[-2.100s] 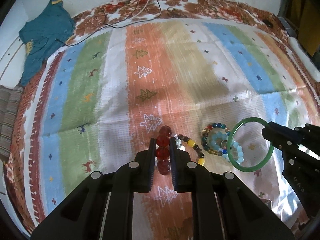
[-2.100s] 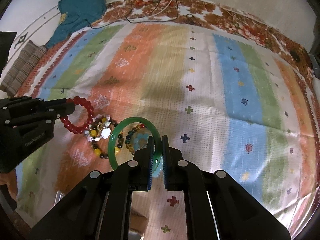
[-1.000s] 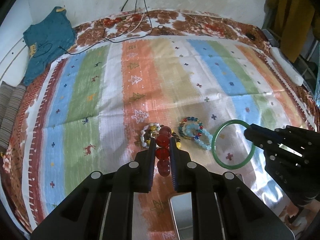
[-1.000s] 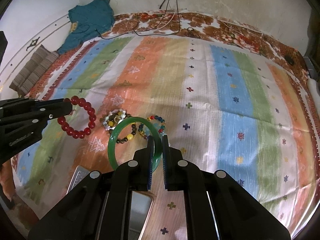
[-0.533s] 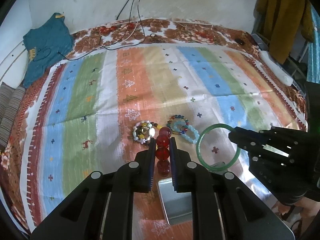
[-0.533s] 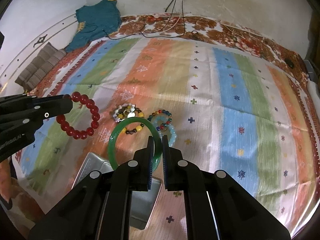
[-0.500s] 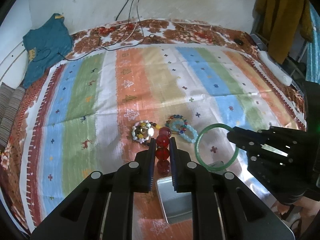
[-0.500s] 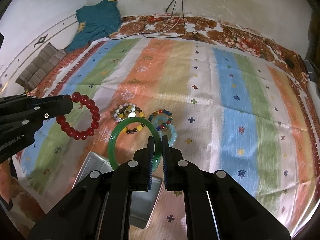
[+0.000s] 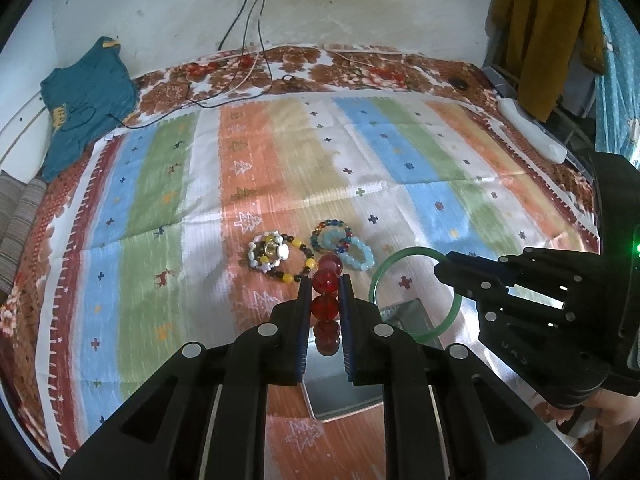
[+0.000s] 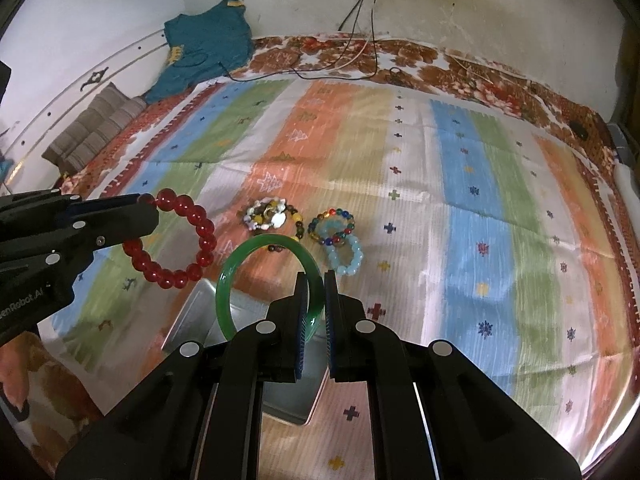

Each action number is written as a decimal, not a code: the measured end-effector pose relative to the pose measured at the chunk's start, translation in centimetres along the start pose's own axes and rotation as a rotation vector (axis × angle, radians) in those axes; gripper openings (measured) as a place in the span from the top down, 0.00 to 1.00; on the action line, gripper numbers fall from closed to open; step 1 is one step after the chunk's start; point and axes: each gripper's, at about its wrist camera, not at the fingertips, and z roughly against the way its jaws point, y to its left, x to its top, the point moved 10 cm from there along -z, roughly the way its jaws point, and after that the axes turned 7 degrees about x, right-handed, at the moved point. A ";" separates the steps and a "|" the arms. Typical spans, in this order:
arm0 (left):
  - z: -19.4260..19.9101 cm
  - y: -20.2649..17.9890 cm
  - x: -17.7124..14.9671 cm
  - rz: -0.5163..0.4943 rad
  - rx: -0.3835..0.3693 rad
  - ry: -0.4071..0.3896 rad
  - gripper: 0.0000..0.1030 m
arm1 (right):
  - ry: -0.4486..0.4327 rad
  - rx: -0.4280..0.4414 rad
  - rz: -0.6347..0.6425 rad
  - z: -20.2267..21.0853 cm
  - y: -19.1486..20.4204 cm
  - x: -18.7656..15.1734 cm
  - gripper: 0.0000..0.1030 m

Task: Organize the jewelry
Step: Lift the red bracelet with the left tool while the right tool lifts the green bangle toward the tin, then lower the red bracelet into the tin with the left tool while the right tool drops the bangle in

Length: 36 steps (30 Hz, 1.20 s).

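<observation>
While the striped blanket (image 9: 400,152) spreads across the whole scene, a shallow metal tray (image 10: 192,316) lies on its near edge, directly beneath both tools. Raised above the cloth, the left gripper (image 9: 325,292) is pinched tight on a red bead bracelet (image 10: 176,240) — in its own view the beads run edge-on between the pads, and from the right wrist view the loop hangs free in the air over the tray's left side. Reaching in from the opposite side, the right gripper (image 10: 316,292) is clamped on the rim of a green jade bangle (image 10: 264,280), its jaws nearly closed with only the band between them; the bangle stands upright over the tray, facing the camera. Both tools point toward each other, held level and well clear of the fabric.

Beyond the tray, three smaller pieces rest on the orange stripe: a mixed bead bracelet (image 9: 276,254) with yellow, dark and pale beads, and just beside it a multicoloured bead bracelet (image 9: 332,234) touching a pale blue bead bracelet (image 9: 360,256).
</observation>
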 end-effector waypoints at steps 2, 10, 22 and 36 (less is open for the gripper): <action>0.1 -0.1 -0.3 -0.002 -0.003 0.001 0.87 | 0.002 0.002 0.002 0.1 0.2 -0.3 0.91; 0.7 -0.8 -2.0 -0.011 -0.016 0.008 0.87 | 0.010 0.005 -0.002 0.7 0.4 -2.0 0.91; -0.4 0.8 -3.7 0.055 0.031 0.089 0.85 | 0.056 0.023 -0.053 0.3 -0.1 -3.3 0.74; -1.7 2.9 -3.2 0.085 0.098 0.100 0.65 | 0.048 -0.013 -0.102 0.2 -2.2 -2.7 0.54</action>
